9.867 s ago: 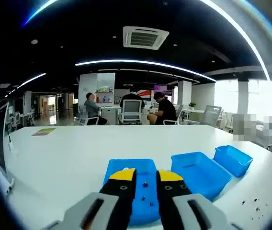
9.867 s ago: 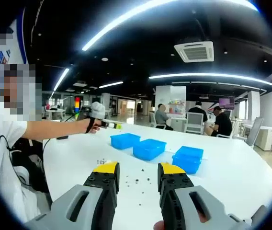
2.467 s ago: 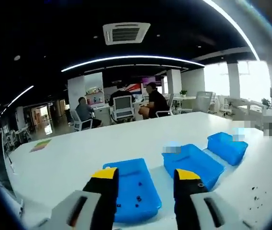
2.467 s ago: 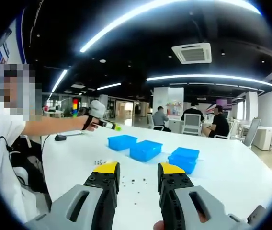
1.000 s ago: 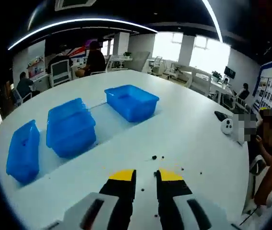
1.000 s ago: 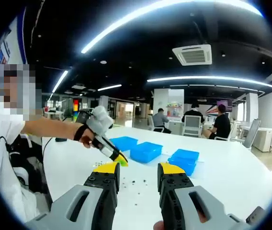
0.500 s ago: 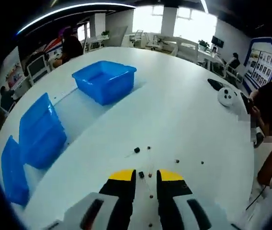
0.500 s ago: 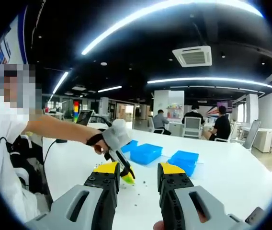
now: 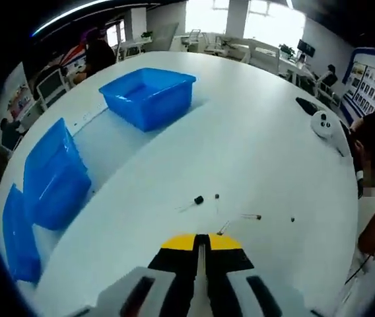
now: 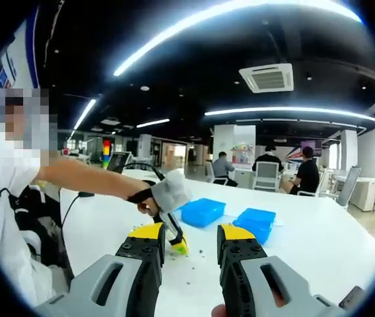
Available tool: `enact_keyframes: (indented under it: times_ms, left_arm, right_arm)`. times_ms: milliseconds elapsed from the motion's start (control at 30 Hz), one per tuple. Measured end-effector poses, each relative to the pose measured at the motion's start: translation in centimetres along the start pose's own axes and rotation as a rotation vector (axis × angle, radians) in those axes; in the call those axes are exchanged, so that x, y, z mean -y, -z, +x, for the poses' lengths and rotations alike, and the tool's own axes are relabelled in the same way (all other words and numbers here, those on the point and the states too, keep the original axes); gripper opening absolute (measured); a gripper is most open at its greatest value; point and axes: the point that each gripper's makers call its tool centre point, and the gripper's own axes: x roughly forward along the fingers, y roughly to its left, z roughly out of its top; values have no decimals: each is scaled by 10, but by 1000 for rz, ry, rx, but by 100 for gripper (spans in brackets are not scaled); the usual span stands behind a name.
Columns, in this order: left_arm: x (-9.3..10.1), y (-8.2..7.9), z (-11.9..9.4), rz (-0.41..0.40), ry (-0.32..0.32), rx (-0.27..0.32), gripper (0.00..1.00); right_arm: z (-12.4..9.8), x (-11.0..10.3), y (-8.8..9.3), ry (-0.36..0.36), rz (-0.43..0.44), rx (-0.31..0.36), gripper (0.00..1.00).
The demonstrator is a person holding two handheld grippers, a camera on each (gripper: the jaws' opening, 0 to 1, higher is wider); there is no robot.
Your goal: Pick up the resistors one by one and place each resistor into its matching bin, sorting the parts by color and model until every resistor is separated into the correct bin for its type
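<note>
Black-bodied resistors [image 9: 199, 199], thin wire leads, white table [image 9: 267, 158]

We can read no text, label, brand or number here. The wall board [image 9: 367, 86] at the right edge of the left gripper view seems to carry rows of small pictures, perhaps with captions, but it is too blurred to read.

resistors [image 9: 199, 199] too small to type, leftmost bin [image 9: 17, 238] cut off
</note>
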Motion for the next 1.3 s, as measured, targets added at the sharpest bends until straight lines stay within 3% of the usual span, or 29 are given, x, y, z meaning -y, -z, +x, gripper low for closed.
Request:
enact_keyframes:
  times_ms: [167, 367, 667, 867, 967, 1100, 1200, 1300]
  left_arm:
    - [1, 0, -4, -16, 4, 11, 6]
    - [-2, -20, -33, -33, 22, 123, 6]
    - [-18, -22, -89, -82, 12, 323, 7]
    - [-37, -4, -137, -152, -5, 500, 7]
    - [-48, 10, -160, -129, -67, 585, 7]
    - [-61, 30, -185, -94, -186, 655, 7]
    - [-60, 42, -204, -142, -165, 723, 7]
    - [-62, 59, -218, -161, -194, 772, 7]
  right_arm:
    - [0, 1, 1, 5, 2, -1, 34]
    - [3, -2, 3, -2, 0, -7, 34]
    - [7, -4, 6, -9, -1, -14, 34]
    - [13, -9, 10, -23, -7, -33, 34]
    - [15, -10, 13, -26, -9, -41, 34]
    - [18, -12, 19, -37, -17, -65, 34]
    - [20, -13, 21, -38, -15, -71, 34]
    - [21, -15, 23, -42, -16, -77, 34]
